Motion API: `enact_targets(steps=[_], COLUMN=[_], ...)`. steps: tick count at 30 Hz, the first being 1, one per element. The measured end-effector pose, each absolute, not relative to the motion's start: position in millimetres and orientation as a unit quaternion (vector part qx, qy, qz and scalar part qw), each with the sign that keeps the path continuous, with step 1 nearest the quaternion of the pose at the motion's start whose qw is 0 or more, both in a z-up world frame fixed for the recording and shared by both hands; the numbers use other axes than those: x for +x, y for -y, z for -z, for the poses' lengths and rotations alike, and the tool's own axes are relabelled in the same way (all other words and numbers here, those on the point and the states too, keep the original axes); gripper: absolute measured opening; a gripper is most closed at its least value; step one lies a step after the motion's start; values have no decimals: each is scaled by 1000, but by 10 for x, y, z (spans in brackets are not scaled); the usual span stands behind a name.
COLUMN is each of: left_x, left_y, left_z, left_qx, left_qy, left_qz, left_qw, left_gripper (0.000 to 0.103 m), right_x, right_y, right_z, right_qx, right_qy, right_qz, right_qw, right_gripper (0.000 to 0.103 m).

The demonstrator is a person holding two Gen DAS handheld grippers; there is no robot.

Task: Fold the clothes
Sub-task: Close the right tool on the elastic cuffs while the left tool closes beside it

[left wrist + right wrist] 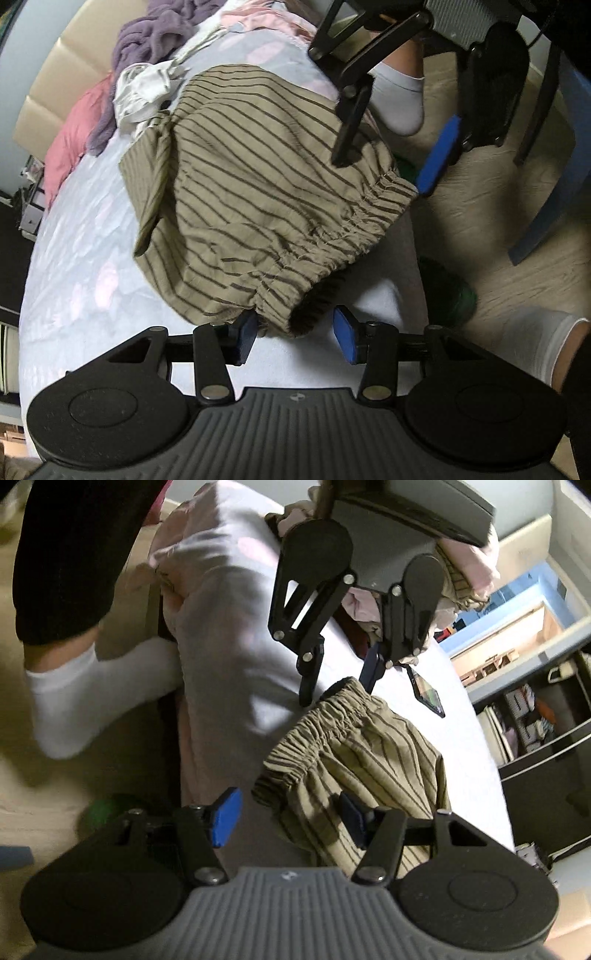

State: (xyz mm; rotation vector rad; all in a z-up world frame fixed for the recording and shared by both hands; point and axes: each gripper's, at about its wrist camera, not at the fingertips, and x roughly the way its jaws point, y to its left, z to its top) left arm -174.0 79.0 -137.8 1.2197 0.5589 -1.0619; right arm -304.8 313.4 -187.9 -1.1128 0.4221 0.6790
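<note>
The striped shorts [258, 192] are seen spread across the middle of the left wrist frame, on a bed [85, 258] covered by a pale sheet with faint pink blotches. Thin tan cloth with dark pinstripes is shown, and the elastic waistband [351, 229] is gathered into tight puckers along the bed's edge, lower right of centre. At the bottom centre, the left gripper [295, 338] is held with its blue pads spread, the waistband's corner lying just in front of the gap, not pinched. At the upper right, the right gripper [391, 155] is seen over the waistband's far end, its fingers likewise apart.

In the upper left, a heap is piled: a fuzzy purple garment [147, 40], something pink [70, 144], a crumpled white piece [144, 92]. A padded cream headboard [51, 92] is glimpsed behind it. Pale flooring [480, 206] and a foot in a white sock [399, 99] are shown at right.

From the right wrist view, the shorts [369, 760] are found lower centre to right, with open dark shelving [535, 720] at the right edge.
</note>
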Motion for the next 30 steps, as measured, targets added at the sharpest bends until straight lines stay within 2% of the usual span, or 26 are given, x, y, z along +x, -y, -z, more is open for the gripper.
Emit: enact_targets(steps=[3, 5, 6, 11, 13, 16, 19, 26, 27, 30], left_x=[-1717, -1695, -1697, -1705, -1702, -1696, -1705, -1838, -1859, -1923], left_y=[-773, -776, -776, -771, -769, -767, -774, -808, -814, -830], left_z=[1383, 1385, 1390, 1375, 1361, 1340, 1271, 1278, 1283, 1298], left_qx=[540, 538, 539, 540, 539, 537, 533, 562, 567, 582], left_qy=[-246, -247, -247, -248, -249, -252, -248, -202, -195, -173], left_qz=[468, 466, 466, 468, 471, 474, 478, 477, 476, 474], left_qw=[656, 658, 657, 654, 653, 650, 653, 645, 643, 637], left_gripper=[43, 43, 43, 43, 44, 38, 26, 24, 26, 52], right_x=[-3039, -3028, -3021, -2970, -2973, -2995, -3012, -3084, -3090, -3042], right_y=[-3158, -3175, -3180, -3181, -3167, -3113, -3043, -2992, -2983, -2914], right_z=[1975, 2044, 2075, 2132, 2111, 2019, 1878, 1717, 1694, 1564], right_qx=[-540, -556, -561, -561, -554, -535, -513, -489, -484, -449], right_qy=[-179, -172, -172, -178, -181, -182, -173, -173, -175, -192], right_qz=[-309, -308, -308, -311, -316, -322, -330, -334, -334, -334], right_qw=[762, 753, 749, 746, 749, 760, 773, 787, 790, 806], right_gripper=[60, 53, 46, 33, 23, 16, 14, 13, 13, 13])
